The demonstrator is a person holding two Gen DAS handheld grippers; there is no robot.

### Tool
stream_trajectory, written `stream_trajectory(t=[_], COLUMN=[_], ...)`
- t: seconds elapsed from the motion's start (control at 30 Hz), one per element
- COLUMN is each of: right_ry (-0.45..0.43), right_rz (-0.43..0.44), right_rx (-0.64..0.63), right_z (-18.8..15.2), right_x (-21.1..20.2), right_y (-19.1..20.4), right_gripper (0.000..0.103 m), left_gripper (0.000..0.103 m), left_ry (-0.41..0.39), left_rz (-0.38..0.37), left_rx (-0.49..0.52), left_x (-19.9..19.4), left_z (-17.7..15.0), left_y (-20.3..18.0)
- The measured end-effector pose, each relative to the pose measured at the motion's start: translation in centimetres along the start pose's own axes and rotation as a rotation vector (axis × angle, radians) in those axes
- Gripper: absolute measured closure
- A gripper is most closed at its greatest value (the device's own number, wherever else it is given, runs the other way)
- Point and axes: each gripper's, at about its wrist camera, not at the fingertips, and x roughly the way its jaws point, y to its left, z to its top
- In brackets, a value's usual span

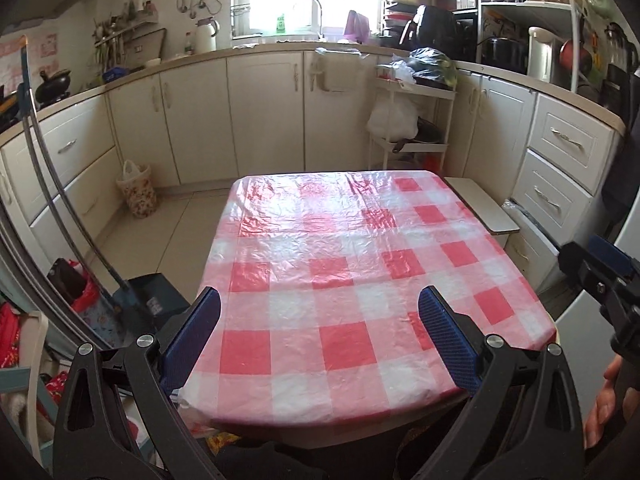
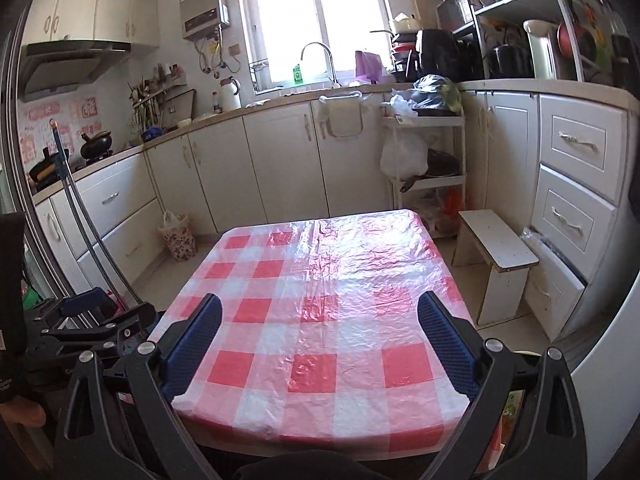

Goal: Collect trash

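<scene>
Two grippers are being held over the near edge of the table [image 1: 360, 240], and both are being kept wide apart with nothing between the blue pads. Left gripper [image 1: 320, 320] is being shown spread over the red-and-white checked plastic cloth covering the table; its fingers [image 1: 444, 336] are being carried clear of the cloth, as far as can be told. Right gripper [image 2: 320, 324] is likewise being presented fully splayed above the same cloth, empty. In the left wrist view it is being glimpsed off the table's right side, with part of a hand [image 1: 604, 404] being seen just below it.

No trash is being shown on the tabletop. Beyond the table's far left corner, a patterned bin lined with a white bag [image 1: 136, 192] is being seen standing on the floor against the cabinets. A small white stool [image 2: 496, 256] is being seen just beside the table's far right corner. Behind the table's far edge, a white shelf cart [image 2: 428, 160] is being seen loaded with bags. To the left of the table, a long-handled dustpan [image 1: 148, 292] is being seen on the floor.
</scene>
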Motion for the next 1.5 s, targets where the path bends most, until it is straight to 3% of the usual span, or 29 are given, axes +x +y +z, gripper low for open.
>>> stream_trajectory(t=[0.57,1.03,1.5], right_ry=[-0.067,-0.064,-0.077], right_rz=[-0.044,-0.043,-0.043], right_rx=[-0.038,-0.044,-0.036], right_z=[-1.3,-1.4,-1.3], right_x=[-3.2,-3.7,-4.5], right_y=[2.1,2.7,2.3], right_gripper=[0.007,0.007,0.007], left_gripper=[0.007,0.007,0.007], left_ry=[-0.069,-0.103,-0.120], left_rz=[-0.009,0.059,0.062], left_rx=[0.082,0.079,0.088], left_x=[-5.2,-6.6,-7.4], left_z=[-1.7,-1.6,-1.5], left_y=[-3.0,-1.8,-2.1])
